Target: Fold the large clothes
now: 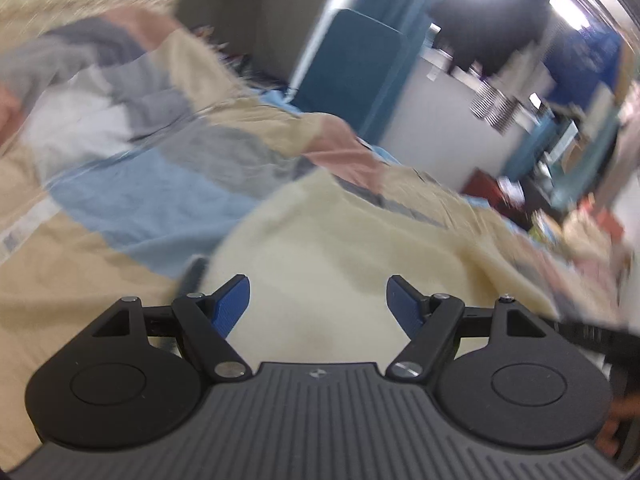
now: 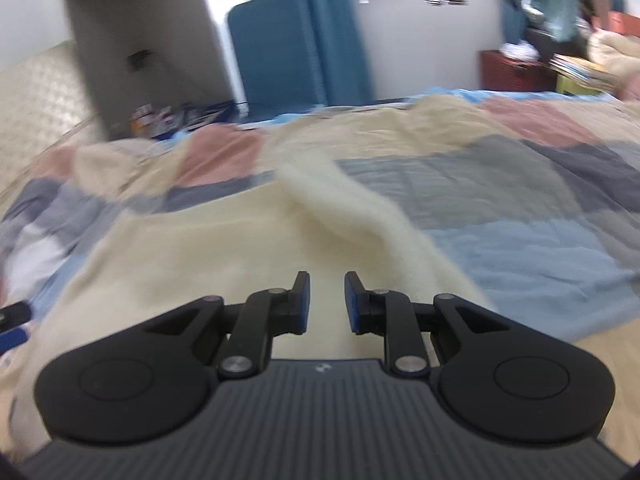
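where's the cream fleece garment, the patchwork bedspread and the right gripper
cream fleece garment (image 2: 200,248): right wrist view, on its flat body.
patchwork bedspread (image 2: 520,248): right wrist view, on a light blue patch.
right gripper (image 2: 327,302): right wrist view, midway between its blue-padded fingertips, jaws slightly apart with nothing between them.

A fluffy, matt cream fleece garment (image 2: 248,248) lies on a soft patchwork cloth quilt (image 2: 500,208) covering the bed. Each tool is matt black plastic with a ribbed grey body, shiny metal pivot pins and textured blue pads (image 1: 234,304).
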The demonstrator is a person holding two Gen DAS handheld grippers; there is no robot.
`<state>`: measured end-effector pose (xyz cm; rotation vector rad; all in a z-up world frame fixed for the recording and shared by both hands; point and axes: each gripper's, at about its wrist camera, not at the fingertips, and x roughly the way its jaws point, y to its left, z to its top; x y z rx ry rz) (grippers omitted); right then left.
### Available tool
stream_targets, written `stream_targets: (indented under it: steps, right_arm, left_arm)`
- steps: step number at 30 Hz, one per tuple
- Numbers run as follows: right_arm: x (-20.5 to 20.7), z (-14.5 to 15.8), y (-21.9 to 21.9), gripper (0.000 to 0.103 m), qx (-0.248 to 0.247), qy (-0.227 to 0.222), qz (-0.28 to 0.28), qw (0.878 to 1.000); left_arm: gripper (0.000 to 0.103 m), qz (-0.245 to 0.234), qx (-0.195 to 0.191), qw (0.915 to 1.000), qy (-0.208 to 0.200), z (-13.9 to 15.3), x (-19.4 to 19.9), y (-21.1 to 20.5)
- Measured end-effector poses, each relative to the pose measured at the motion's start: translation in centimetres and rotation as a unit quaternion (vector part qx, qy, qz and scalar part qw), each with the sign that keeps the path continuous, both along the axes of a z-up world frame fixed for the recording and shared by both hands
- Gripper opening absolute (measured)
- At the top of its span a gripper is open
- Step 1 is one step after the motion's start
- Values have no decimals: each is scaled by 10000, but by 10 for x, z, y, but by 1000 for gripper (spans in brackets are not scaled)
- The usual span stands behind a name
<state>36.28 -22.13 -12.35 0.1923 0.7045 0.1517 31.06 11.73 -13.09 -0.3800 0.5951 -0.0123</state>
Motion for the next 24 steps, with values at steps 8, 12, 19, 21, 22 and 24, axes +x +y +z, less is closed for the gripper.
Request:
stream_targets:
  steps: [8, 12, 19, 21, 22, 24]
  right_arm:
    - [12, -40, 31, 23, -326, 714, 466, 9958]
    - [20, -53, 47, 22, -741, 821, 718, 9913]
    - [10, -51, 47, 22, -766, 760, 753, 9913]
    - [5, -45, 43, 22, -601, 796, 750, 9922]
    - [-1, -41, 41, 22, -525, 812, 758, 9924]
    - [-15, -32, 37, 22, -330, 801, 775, 9932]
  left_arm:
    - [79, -673, 592, 9944, 561, -38, 21, -31]
    - [79, -674, 797, 9931, 542, -44, 20, -36]
    - [79, -556, 459, 9960, 533, -32, 2, -29]
    - [79, -507, 341, 9967, 532, -23, -12, -31]
    - [79, -504, 268, 9969, 533, -20, -18, -32]
    - [79, -524, 144, 9971, 537, -12, -32, -37]
